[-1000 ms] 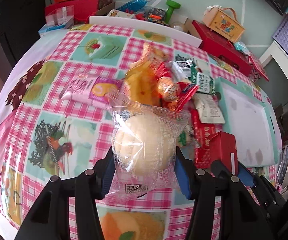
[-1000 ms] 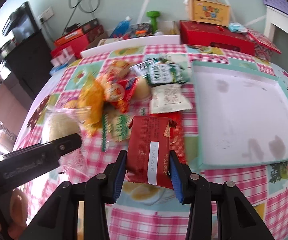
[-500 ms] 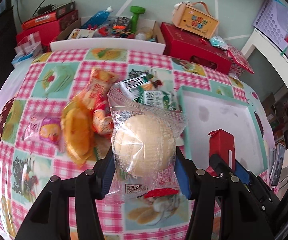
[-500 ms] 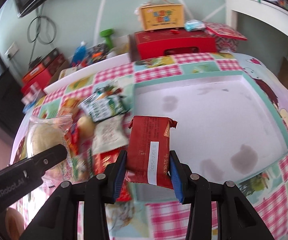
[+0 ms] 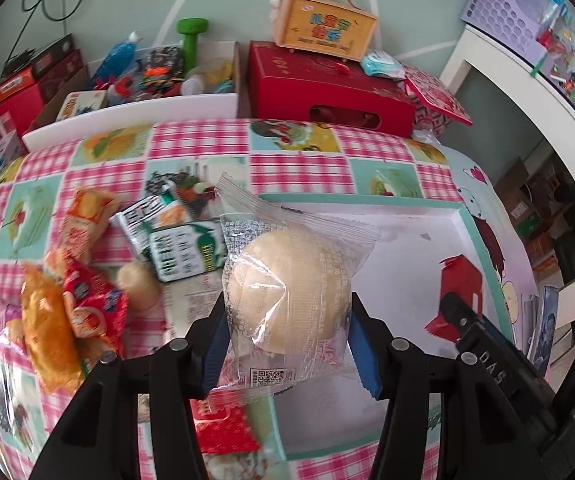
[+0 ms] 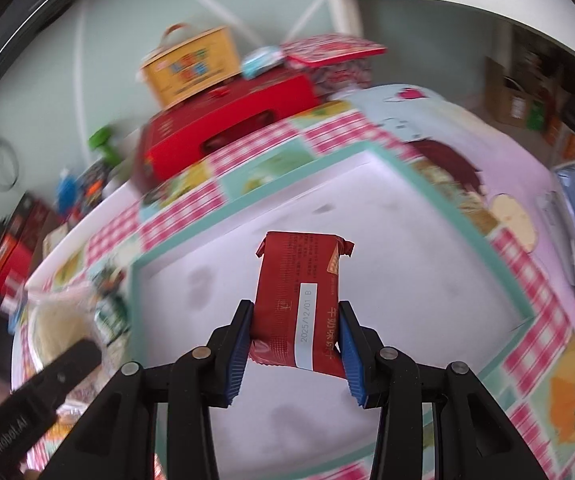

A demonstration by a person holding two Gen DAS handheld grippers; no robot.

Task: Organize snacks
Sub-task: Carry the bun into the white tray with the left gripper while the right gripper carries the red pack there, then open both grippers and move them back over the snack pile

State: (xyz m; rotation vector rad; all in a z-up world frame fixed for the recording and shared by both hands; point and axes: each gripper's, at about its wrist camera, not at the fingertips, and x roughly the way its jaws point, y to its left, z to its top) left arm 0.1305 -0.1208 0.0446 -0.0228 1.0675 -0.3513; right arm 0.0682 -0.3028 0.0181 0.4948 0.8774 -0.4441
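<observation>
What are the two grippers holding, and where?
Left gripper squeezes the bagged bun by its sides; right gripper pinches the red snack packet by its lower sides.

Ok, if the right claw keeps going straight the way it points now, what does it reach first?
Most likely the bare white floor of the teal-rimmed tray. The right claw, shut on the red foil snack packet, points down into it, and nothing else shows in that line, though depth is hard to judge.

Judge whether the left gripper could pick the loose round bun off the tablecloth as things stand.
Probably not yet. The left gripper is shut on a bagged bun, so its jaws are full, though the loose round bun lies uncovered beside the snack pile.
</observation>
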